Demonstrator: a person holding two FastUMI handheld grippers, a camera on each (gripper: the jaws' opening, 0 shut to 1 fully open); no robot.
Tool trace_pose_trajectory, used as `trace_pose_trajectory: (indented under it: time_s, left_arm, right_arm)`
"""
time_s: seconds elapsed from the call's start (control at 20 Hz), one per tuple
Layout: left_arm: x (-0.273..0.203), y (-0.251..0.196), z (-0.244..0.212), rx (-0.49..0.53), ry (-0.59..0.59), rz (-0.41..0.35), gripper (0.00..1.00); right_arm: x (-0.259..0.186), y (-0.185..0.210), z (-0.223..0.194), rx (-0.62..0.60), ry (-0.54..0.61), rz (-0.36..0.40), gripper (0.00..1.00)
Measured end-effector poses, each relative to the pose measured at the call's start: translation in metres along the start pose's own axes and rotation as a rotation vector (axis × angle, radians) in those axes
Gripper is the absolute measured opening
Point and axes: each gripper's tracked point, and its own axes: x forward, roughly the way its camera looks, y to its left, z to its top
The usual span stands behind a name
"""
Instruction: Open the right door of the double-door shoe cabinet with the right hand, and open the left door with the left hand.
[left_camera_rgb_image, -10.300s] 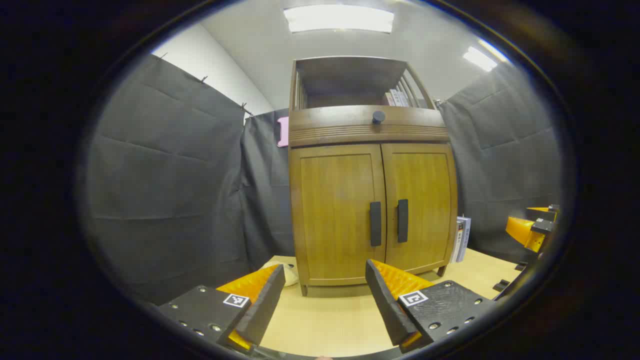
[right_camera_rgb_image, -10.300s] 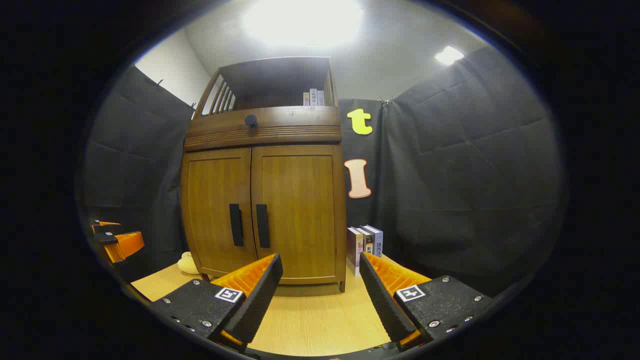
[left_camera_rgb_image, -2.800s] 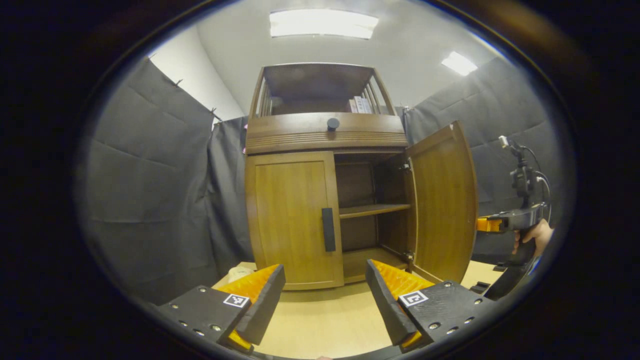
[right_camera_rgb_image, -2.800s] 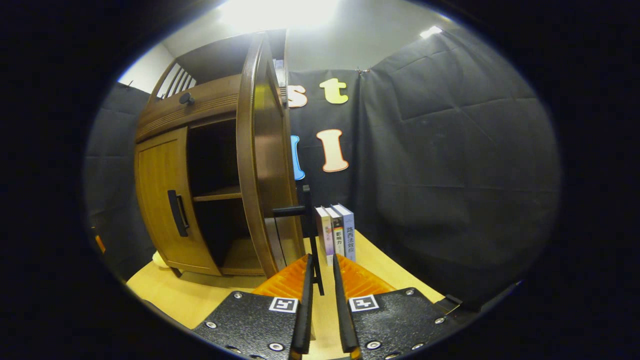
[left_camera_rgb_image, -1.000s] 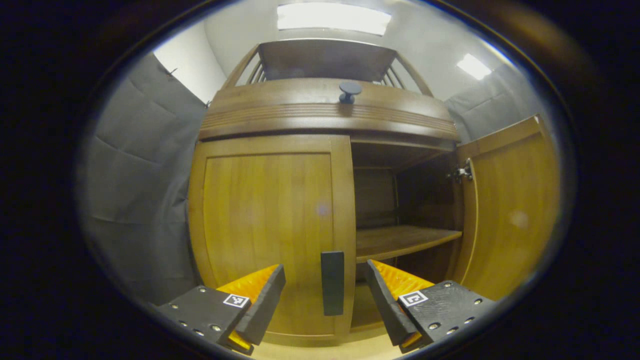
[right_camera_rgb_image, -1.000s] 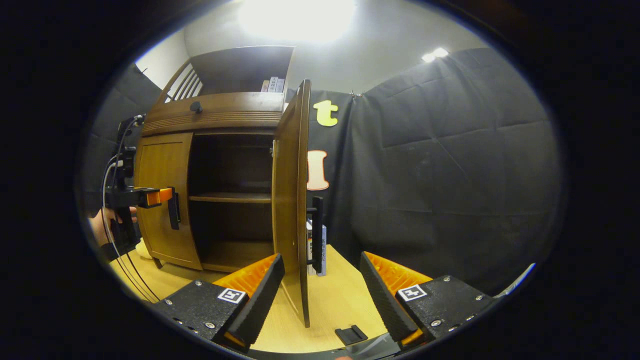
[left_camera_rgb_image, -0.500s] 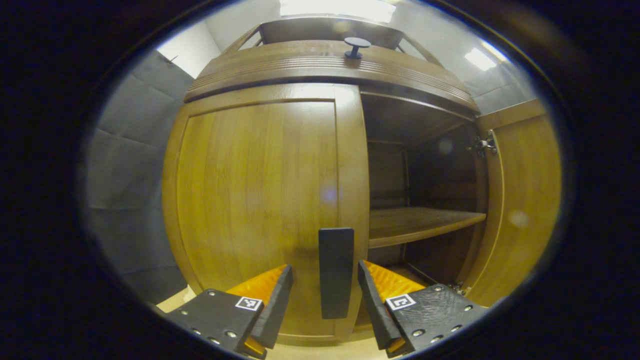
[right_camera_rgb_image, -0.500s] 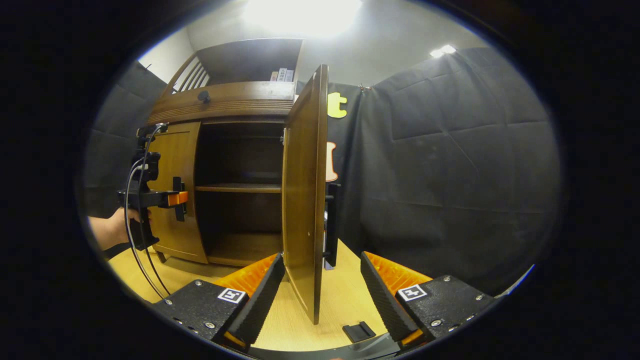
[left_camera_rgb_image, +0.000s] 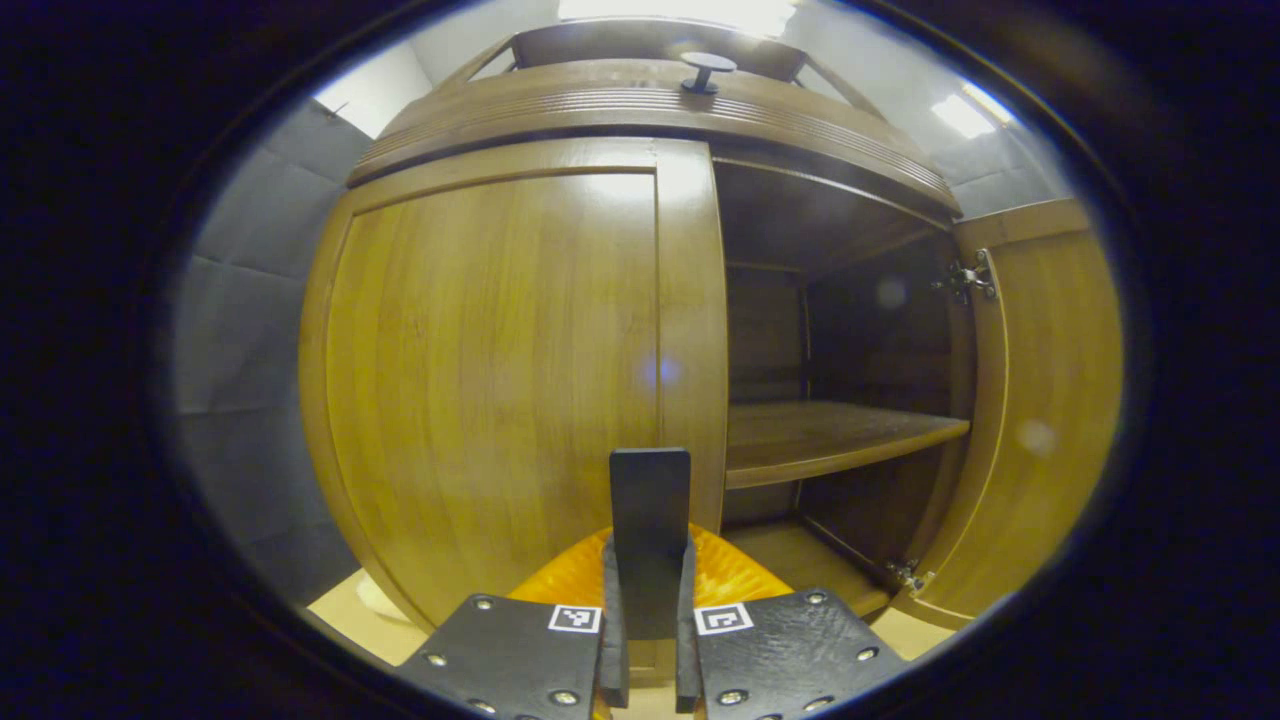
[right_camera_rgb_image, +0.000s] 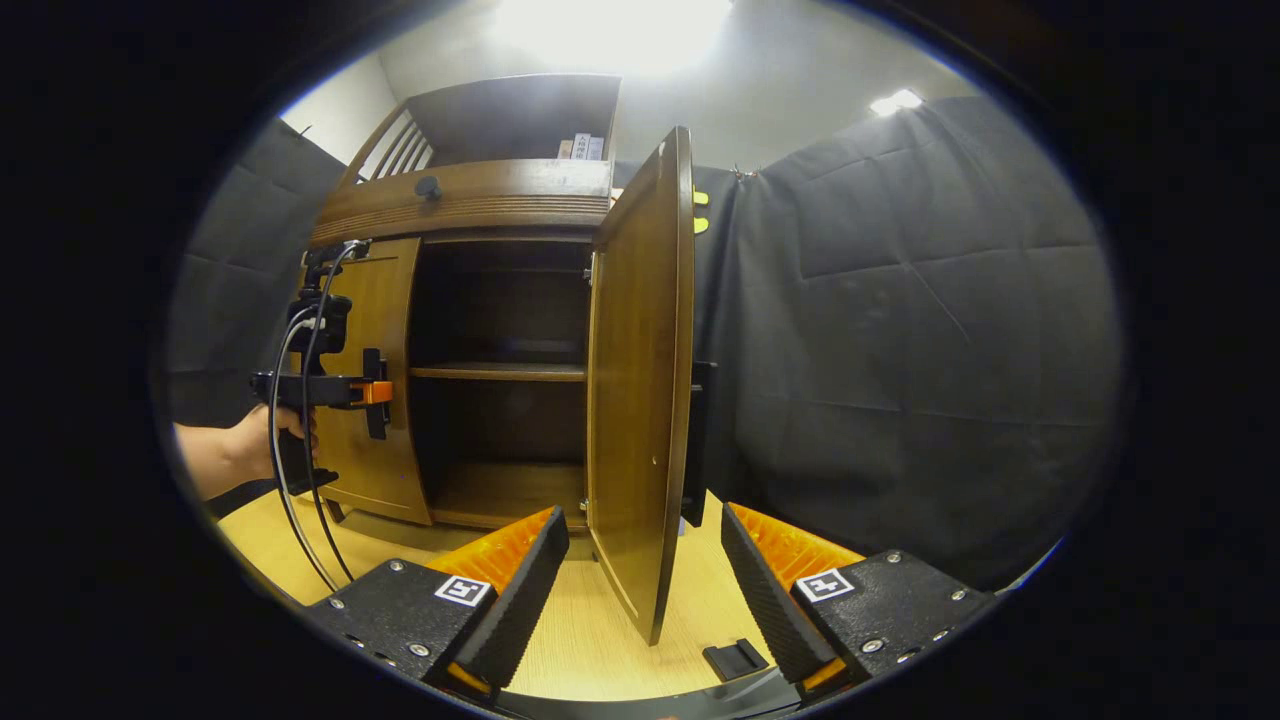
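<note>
In the left gripper view, the left gripper (left_camera_rgb_image: 648, 640) is pinched onto the dark vertical handle (left_camera_rgb_image: 650, 520) of the shoe cabinet's left door (left_camera_rgb_image: 490, 380), one finger pressed on each side of it. That door sits flush with the cabinet front, not yet swung out. Beside it the right half of the cabinet (left_camera_rgb_image: 640, 100) stands open, showing a wooden shelf (left_camera_rgb_image: 830, 440) inside. The right door (left_camera_rgb_image: 1040, 420) is swung wide, its hinge (left_camera_rgb_image: 965, 280) near the top.

In the right gripper view, the right gripper (right_camera_rgb_image: 645, 590) has its fingers spread apart, holding nothing. The open right door's edge (right_camera_rgb_image: 640, 400) stands just ahead of them. Farther left, a hand (right_camera_rgb_image: 245, 450) holds the left gripper against the left door's handle. A small dark clip (right_camera_rgb_image: 735, 660) lies on the wooden table (right_camera_rgb_image: 590, 640).
</note>
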Motion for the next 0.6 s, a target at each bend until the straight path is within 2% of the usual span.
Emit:
trace_pose_trajectory:
  time_s: [0.1,0.15,0.2,0.3,0.35,0.6]
  left_arm:
    - [-0.005,-0.001,0.002,-0.007,0.003,-0.012,0.25]
    - [-0.006,-0.001,0.005,-0.011,0.001,-0.013,0.19]
    - [-0.006,-0.002,0.008,-0.011,0.003,-0.015,0.25]
    - [-0.006,-0.003,0.013,-0.015,0.006,-0.019,0.24]
    - [-0.007,-0.004,0.015,-0.021,0.010,-0.021,0.14]
    - [-0.010,-0.002,0.025,-0.020,0.016,-0.032,0.14]
  right_arm:
    - [0.002,0.000,0.001,0.015,-0.002,-0.002,0.95]
    - [0.002,0.000,0.002,0.024,-0.001,-0.004,0.95]
    - [0.001,0.002,0.002,0.035,-0.003,-0.001,0.95]
    - [0.002,0.004,0.004,0.047,-0.014,0.008,0.95]
    - [0.001,0.006,0.005,0.047,-0.020,0.013,0.95]
    - [-0.004,0.014,0.007,0.047,-0.024,0.039,0.92]
